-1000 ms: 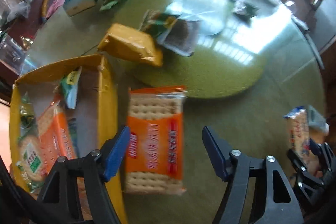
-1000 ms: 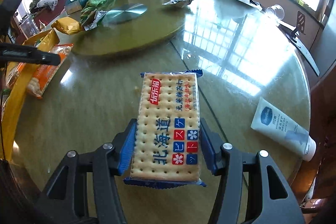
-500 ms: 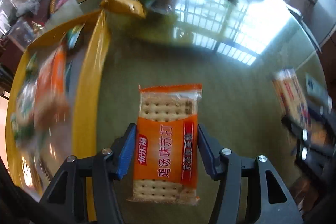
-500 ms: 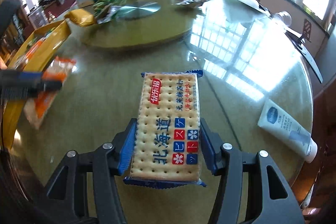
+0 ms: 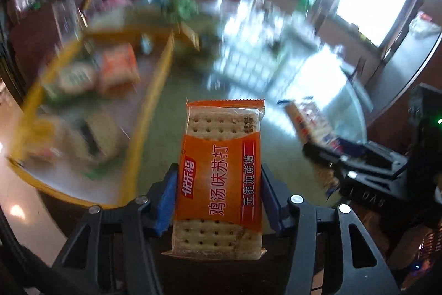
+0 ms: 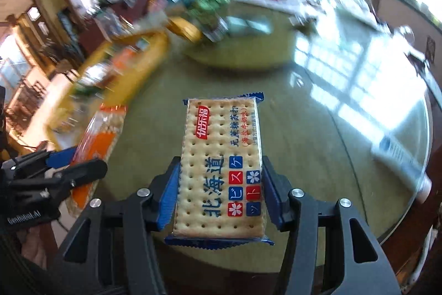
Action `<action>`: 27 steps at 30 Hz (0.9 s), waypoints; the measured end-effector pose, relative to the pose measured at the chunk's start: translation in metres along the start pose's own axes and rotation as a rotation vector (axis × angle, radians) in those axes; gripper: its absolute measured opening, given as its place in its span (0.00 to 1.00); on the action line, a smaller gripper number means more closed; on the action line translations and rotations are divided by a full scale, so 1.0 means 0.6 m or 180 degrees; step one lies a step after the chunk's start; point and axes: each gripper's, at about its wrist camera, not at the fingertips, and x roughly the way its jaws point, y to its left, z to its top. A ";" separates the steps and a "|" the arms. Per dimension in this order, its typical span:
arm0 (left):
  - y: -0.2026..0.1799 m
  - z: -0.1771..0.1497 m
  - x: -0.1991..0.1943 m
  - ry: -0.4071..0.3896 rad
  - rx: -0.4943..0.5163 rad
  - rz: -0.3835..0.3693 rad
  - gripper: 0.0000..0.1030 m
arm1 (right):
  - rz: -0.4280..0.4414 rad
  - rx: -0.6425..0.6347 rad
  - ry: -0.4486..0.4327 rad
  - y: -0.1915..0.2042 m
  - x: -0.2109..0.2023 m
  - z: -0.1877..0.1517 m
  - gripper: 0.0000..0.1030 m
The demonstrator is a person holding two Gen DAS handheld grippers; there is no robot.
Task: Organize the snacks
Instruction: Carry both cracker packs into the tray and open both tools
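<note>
My left gripper (image 5: 218, 198) is shut on an orange cracker pack (image 5: 221, 173) and holds it lifted above the table. My right gripper (image 6: 221, 195) is shut on a blue cracker pack (image 6: 221, 170), also held above the table. The yellow tray (image 5: 143, 115) with several snack packs lies to the left in the left wrist view, blurred; it also shows in the right wrist view (image 6: 138, 73) at the left. The left gripper with its orange pack (image 6: 96, 145) shows at the left of the right wrist view. The right gripper's pack (image 5: 306, 123) shows at the right of the left wrist view.
A round green turntable (image 6: 248, 46) sits mid-table with a yellow bag (image 6: 185, 29) and a green cloth (image 6: 210, 2) at its far edge. A white tube (image 6: 403, 159) lies near the right table edge. Bottles and papers stand at the far side.
My left gripper closed on the orange cracker pack and lifted it off the table. Both views have tilted up and moved; the right gripper keeps its blue pack.
</note>
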 end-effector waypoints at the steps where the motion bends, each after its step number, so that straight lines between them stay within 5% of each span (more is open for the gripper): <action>1: 0.004 0.009 -0.023 -0.0074 -0.0035 -0.0012 0.54 | 0.0078 -0.0026 -0.0043 0.010 -0.015 0.011 0.54; 9: 0.102 0.103 -0.252 -0.0628 -0.0424 -0.0202 0.54 | 0.0774 -0.0410 -0.0412 0.146 -0.161 0.139 0.54; 12: 0.118 0.110 -0.285 -0.0802 -0.0533 -0.0239 0.54 | 0.1020 -0.0559 -0.0422 0.205 -0.185 0.185 0.54; 16: 0.166 0.096 -0.258 -0.0820 -0.0740 -0.0172 0.54 | 0.1186 -0.0731 -0.0337 0.270 -0.162 0.213 0.54; 27: 0.296 0.038 -0.051 -0.0371 -0.1072 0.0157 0.54 | 0.1075 -0.0597 0.0284 0.326 0.131 0.166 0.54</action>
